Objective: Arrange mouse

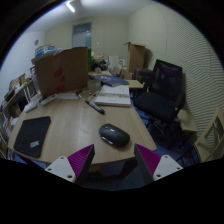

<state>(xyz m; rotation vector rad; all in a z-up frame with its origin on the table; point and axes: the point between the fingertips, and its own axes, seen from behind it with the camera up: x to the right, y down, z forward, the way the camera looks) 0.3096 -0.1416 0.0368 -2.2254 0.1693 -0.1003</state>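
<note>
A black computer mouse (114, 134) lies on the light wooden desk (70, 122), just ahead of my fingers and a little right of the midline between them. My gripper (115, 160) is open, its two magenta pads (148, 158) spread wide apart with nothing between them. The mouse sits apart from both fingertips.
A black mouse pad (32, 134) lies on the desk to the left. A cardboard box (60, 70) stands at the desk's far end, with papers (112, 96) and a pen beside it. A black office chair (160, 90) stands right of the desk.
</note>
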